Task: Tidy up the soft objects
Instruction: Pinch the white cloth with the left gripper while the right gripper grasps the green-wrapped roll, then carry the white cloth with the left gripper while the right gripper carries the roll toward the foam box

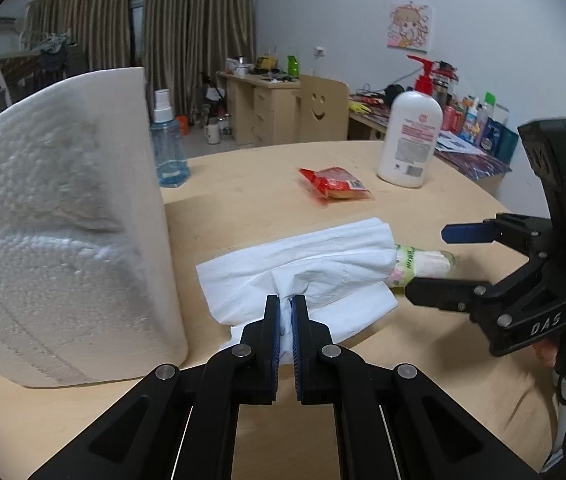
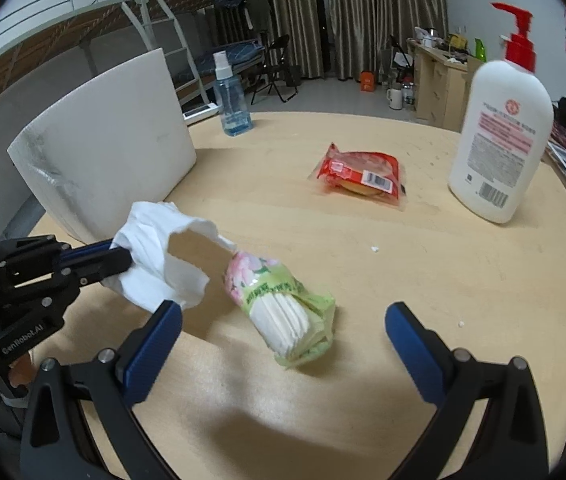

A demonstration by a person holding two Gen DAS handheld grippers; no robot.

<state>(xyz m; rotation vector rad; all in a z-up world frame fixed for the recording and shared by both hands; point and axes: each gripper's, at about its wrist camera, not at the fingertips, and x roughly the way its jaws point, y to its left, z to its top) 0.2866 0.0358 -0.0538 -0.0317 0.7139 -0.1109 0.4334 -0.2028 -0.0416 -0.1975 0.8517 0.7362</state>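
we see a white tissue (image 1: 303, 272), crumpled and creased, pinched in our left gripper (image 1: 286, 312), pads clenched on a bunched fold. its far end still sits in the open mouth of a tissue pack (image 2: 283, 312), a soft green and pink floral wrapper with a stack of folded white sheets showing. the pack lies on the table (image 2: 423, 264), near the middle, lower in the frame than the red snack packet (image 2: 359, 176). our right gripper (image 2: 283, 320) is released, blue pads wide apart on either side of the pack, not touching it. right wrist view shows the pack's open end and the tissue lifted off the table in a loop; left wrist view hides most of the pack behind the tissue. the left view shows the paper towel roll (image 1: 63, 224) embossing up close. lotion bottle (image 2: 499, 136) far right, spray bottle (image 2: 233, 96) far side.
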